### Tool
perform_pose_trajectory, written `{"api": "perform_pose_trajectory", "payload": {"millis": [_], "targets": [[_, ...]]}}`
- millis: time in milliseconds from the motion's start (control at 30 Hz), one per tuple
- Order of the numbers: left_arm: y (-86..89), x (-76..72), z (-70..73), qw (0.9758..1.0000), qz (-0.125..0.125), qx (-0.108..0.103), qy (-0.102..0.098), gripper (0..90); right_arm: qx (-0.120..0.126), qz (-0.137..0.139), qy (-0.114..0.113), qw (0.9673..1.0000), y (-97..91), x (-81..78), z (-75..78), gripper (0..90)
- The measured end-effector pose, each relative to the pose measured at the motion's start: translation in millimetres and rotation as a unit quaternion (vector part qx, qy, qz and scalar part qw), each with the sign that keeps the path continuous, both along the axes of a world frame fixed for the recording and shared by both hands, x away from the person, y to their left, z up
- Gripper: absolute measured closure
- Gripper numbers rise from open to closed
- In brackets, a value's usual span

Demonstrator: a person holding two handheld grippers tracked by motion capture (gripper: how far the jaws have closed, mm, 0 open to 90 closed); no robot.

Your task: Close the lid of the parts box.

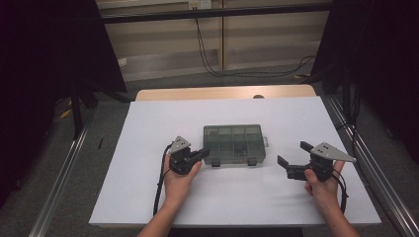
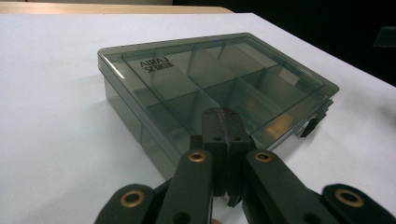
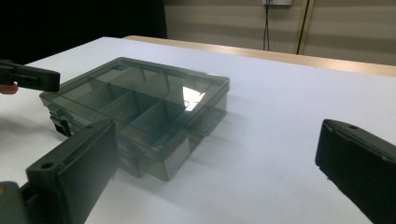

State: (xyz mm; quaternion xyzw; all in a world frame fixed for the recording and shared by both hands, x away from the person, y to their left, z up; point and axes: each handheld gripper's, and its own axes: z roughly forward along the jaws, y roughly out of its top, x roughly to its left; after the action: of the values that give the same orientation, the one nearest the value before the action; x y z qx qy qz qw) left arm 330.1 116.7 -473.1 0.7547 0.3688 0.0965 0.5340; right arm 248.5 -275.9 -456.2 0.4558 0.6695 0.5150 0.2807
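Smoky translucent compartment box [image 1: 233, 143], lid shut, lying flat mid-table on the white sheet [image 1: 148, 128]. Dividers visible through the lid, front latches facing the person, small dark bits inside.

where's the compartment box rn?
The smoky-grey transparent plastic compartment box lies lid-closed mid-table on the white sheet in the high view, between the left claw and right claw.

The left gripper [image 1: 201, 154] is held in the left hand [image 1: 179, 178] with its jaws pressed together, pointing right. The right gripper [image 1: 294, 154] is gripped by the right hand [image 1: 322, 186], its jaws spread wide, aimed left.
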Motion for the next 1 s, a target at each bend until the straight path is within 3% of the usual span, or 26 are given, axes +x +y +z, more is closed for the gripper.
{"api": "perform_pose_trajectory", "payload": {"millis": [467,633,667,900,1000], "targets": [[-1.7,0.5,0.7,1.0000,-0.004,0.005,0.003,90.0,-0.004,-0.022,0.001,0.9997,-26.5,-16.6,-2.4,0.0],[5.8,-0.5,4.7,1.0000,-0.002,-0.007,-0.001,89.5,-0.007,-0.026,0.007,0.9996,-32.6,-22.9,-6.0,0.0],[7.6,-1.1,6.5,0.9999,-0.004,-0.016,-0.003,85.2,-0.010,-0.027,0.006,0.9996,-33.8,-23.7,-7.0,0.0],[16.4,-11.6,17.1,0.9994,-0.029,-0.015,-0.012,26.3,-0.009,-0.029,0.008,0.9995,-38.7,-29.7,-8.3,0.0],[23.8,-14.6,16.8,0.9980,-0.057,-0.027,-0.006,3.0,-0.011,-0.034,0.006,0.9993,-40.4,-31.5,-8.0,0.0]]}}
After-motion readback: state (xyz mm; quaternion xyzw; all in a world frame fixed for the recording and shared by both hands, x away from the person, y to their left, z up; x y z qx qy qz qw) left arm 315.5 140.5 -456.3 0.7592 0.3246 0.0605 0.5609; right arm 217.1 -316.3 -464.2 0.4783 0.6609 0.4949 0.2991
